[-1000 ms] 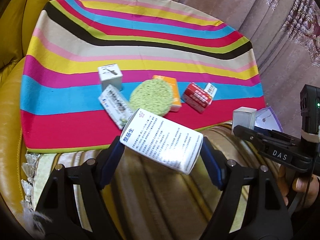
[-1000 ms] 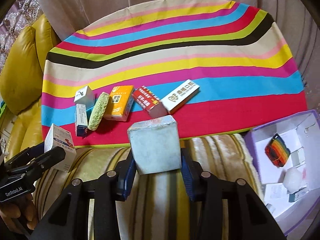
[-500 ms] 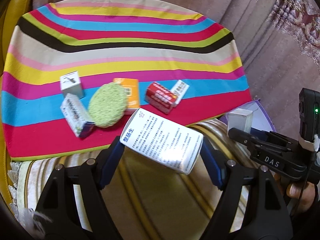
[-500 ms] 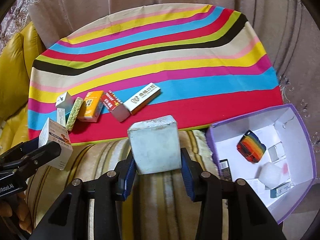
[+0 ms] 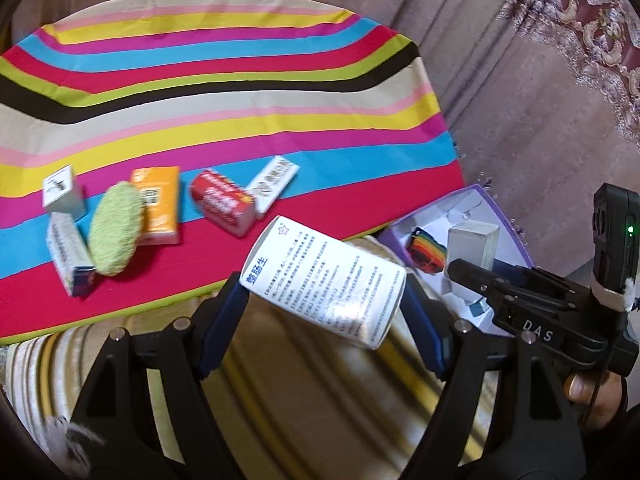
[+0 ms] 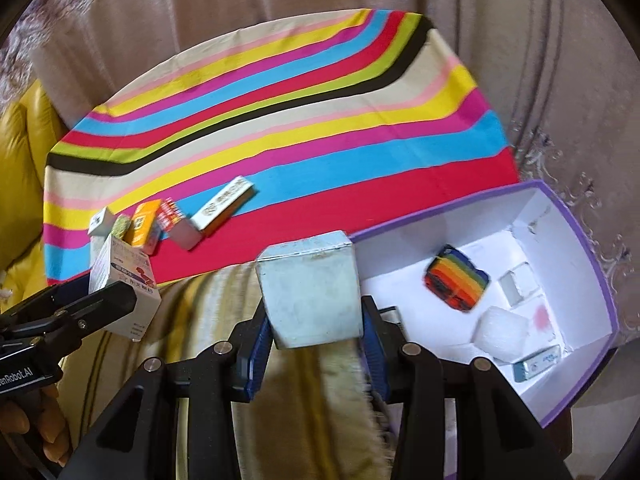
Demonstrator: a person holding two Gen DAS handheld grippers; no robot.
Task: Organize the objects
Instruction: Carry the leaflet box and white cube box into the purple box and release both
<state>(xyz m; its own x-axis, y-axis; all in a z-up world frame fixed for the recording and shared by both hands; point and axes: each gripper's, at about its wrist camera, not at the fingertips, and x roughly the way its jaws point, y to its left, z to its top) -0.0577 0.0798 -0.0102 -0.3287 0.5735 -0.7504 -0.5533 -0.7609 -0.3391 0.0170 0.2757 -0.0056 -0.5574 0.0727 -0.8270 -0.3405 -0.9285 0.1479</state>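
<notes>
My left gripper [image 5: 322, 294] is shut on a white box with blue print [image 5: 320, 276], carried tilted above the striped sofa seat. My right gripper [image 6: 316, 320] is shut on a pale grey cube box [image 6: 310, 280], just left of the open purple storage box [image 6: 600, 280]. In the left wrist view, the right gripper [image 5: 476, 276] and its grey cube [image 5: 472, 242] hang over the purple storage box's [image 5: 516, 236] near corner. The right wrist view shows the left gripper [image 6: 92, 300] and white box [image 6: 124, 284] at the left.
On the striped cloth [image 5: 240, 100] lie a small white box [image 5: 60, 190], a white-blue box [image 5: 68, 256], a green pad [image 5: 116, 232], an orange box [image 5: 158, 204], a red box [image 5: 222, 202] and a long white box [image 5: 274, 182]. The purple box holds a rainbow item [image 6: 456, 282] and a white lump [image 6: 500, 332].
Both grippers have moved right along the sofa with their boxes. The items on the cloth have slid left in view and the purple box has come closer.
</notes>
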